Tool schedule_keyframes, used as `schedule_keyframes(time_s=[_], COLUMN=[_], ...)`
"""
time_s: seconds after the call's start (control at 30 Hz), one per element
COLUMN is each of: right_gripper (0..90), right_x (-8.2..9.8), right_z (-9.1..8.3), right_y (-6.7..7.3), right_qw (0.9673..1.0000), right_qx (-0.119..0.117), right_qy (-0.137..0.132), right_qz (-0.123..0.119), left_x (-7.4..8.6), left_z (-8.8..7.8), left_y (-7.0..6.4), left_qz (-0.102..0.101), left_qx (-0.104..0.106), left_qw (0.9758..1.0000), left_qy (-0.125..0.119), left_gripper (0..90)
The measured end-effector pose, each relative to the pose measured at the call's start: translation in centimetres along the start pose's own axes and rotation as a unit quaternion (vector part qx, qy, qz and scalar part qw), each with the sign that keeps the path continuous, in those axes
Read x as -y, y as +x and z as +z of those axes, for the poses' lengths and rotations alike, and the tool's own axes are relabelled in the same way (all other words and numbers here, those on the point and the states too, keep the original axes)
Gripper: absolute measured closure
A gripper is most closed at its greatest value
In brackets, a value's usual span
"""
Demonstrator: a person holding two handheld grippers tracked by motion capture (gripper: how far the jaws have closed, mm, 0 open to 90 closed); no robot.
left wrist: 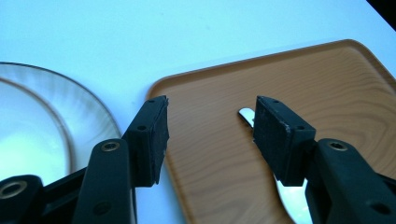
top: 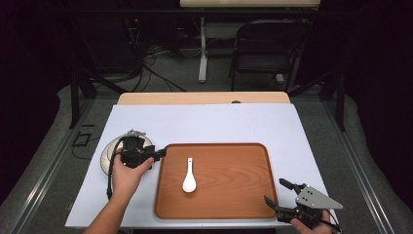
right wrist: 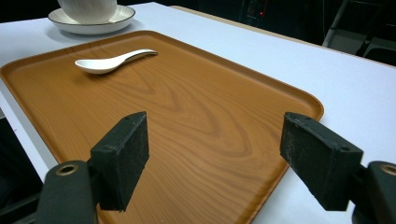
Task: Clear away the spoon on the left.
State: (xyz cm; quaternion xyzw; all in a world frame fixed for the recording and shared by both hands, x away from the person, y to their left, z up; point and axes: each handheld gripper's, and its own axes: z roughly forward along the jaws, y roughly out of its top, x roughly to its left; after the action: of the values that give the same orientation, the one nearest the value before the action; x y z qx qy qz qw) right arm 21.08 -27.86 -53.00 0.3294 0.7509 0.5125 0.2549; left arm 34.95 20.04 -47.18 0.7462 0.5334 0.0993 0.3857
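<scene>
A white ceramic spoon (top: 189, 176) lies on the left half of a wooden tray (top: 229, 180), its handle pointing to the table's far side. My left gripper (top: 158, 155) hovers over the tray's left rim beside a white plate (top: 106, 152), jaws open and empty. In the left gripper view my left gripper (left wrist: 210, 109) frames the tray (left wrist: 327, 84), and the spoon (left wrist: 246, 115) peeks from behind the right jaw. My right gripper (top: 275, 191) stands open at the tray's near right corner. In the right gripper view my right gripper (right wrist: 215, 126) looks across the tray (right wrist: 187, 102) toward the spoon (right wrist: 107, 62).
The plate (right wrist: 93, 25) carries a white bowl (right wrist: 88, 9) at the tray's left. A white sheet (top: 204, 122) covers the table. A dark folding chair (top: 268, 48) and cables stand beyond the far edge.
</scene>
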Motion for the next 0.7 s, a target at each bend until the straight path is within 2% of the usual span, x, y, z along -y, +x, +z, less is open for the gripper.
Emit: schedule_keyframes(time_s=[0.27,0.33,0.57,0.7], right_gripper=[23.2,23.2,23.2,23.2], right_x=[0.0,0.0,0.0,0.0], right_z=[0.0,0.0,0.0,0.0], right_y=[0.0,0.0,0.0,0.0], right_qw=[1.0,1.0,1.0,1.0], right_qx=[0.0,0.0,0.0,0.001], right_qy=[0.0,0.001,0.0,0.0], right_qz=[0.0,0.001,0.0,0.0], left_x=[0.5,0.9,1.9,3.0], left_z=[-2.1,-2.9,-4.2,-4.8], left_y=[1.3,1.9,2.8,3.3], left_qz=[0.001,-0.006,-0.015,-0.017], left_qx=[-0.024,-0.032,-0.041,-0.048], left_qw=[0.9996,0.9992,0.9984,0.9978], left_qy=[-0.015,-0.024,-0.036,-0.042], left_gripper=[45.1,44.9,44.9,44.9])
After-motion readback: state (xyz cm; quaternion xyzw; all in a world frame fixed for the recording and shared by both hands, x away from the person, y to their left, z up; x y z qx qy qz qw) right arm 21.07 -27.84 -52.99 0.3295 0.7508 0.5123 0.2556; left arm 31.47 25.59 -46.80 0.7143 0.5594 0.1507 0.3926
